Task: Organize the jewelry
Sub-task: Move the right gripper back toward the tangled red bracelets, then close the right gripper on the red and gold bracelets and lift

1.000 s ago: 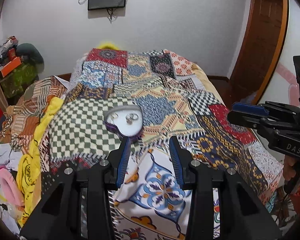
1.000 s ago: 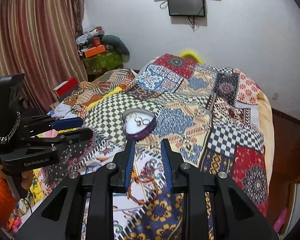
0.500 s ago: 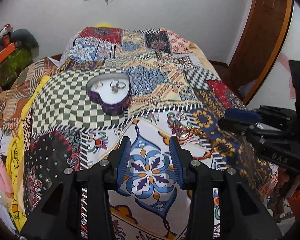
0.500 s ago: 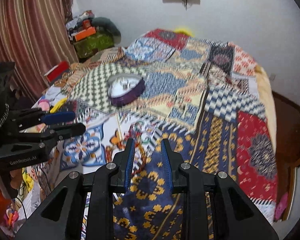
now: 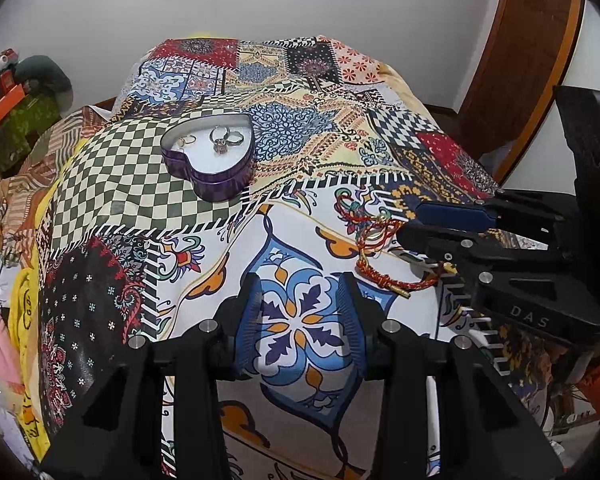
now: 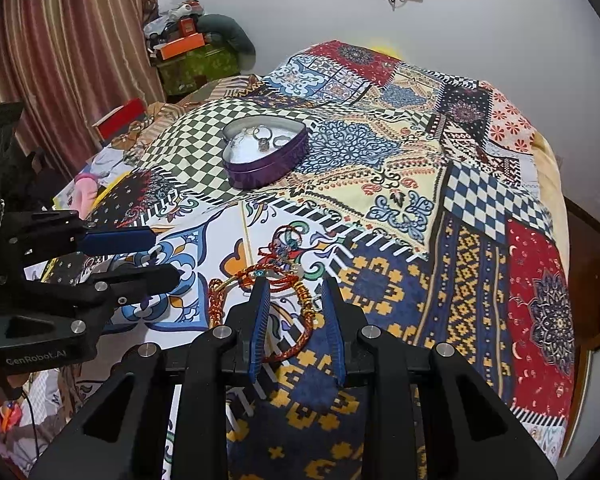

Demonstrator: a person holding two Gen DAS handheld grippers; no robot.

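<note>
The red and gold cord bracelets (image 6: 278,280) lie tangled on the patchwork bedspread (image 6: 480,200), just before the right tongs (image 6: 296,312), which are released and empty. They seem light, limp and easy to snag; probably best pinched at a thick braided part. The heart-shaped tin (image 6: 265,152) with rings (image 5: 224,138) sits farther back. The left tongs (image 5: 300,316) are released too.

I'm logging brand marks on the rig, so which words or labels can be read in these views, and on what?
"DAS": on the right gripper body, seen from the left wrist view.
"GenRobot.AI": on the left gripper body, seen from the right wrist view.
No print shows on the heart-shaped tin; the orange box by the curtain is too small to read.
</note>
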